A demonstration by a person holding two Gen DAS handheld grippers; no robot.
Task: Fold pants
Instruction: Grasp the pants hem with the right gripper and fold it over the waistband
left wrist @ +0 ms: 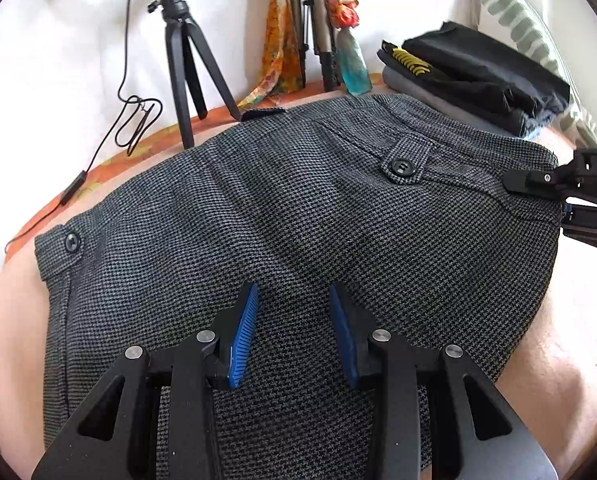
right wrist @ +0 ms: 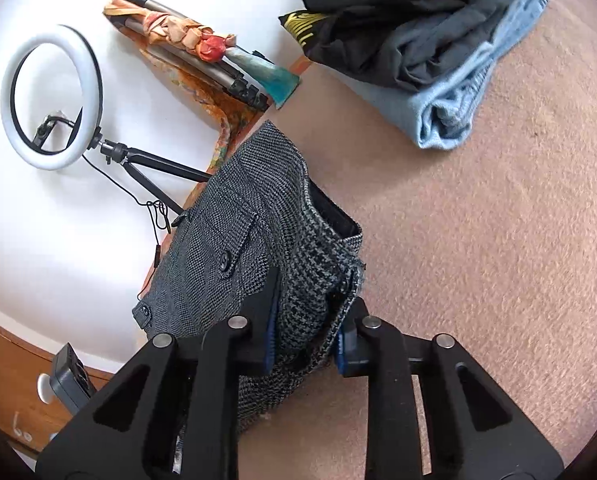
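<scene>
Pants (left wrist: 282,216), grey houndstooth, lying spread on the pinkish bed cover (right wrist: 478,220), back side up, two buttoned pockets showing. Waistband running along far edge in left wrist view, ending at the corner on the right; legs running back toward and under the left gripper (left wrist: 294,320), so long axis roughly along that gripper's line of sight.

Left gripper hovering over mid-seat w/ jaws apart, blue pads facing, nothing between them; whether touching cloth, cannot tell.

Right gripper (right wrist: 308,320) sitting at the waistband corner, jaws closed on a bunched-up fold of the cloth; fabric rucked up between the pads, dark lining showing just beyond. Same gripper visible at right edge of left view (left wrist: 538,184), tip resting on the corner.

So: right hand nearer the edge and already gripping; left free, over the middle. Judging next move turning on carrying that corner across the short axis toward the opposite side w/ left pinning or taking a second hold.

Further out: stack of folded clothes (right wrist: 438,40) well apart, ring light (right wrist: 50,96) on tripod by the wall.
</scene>
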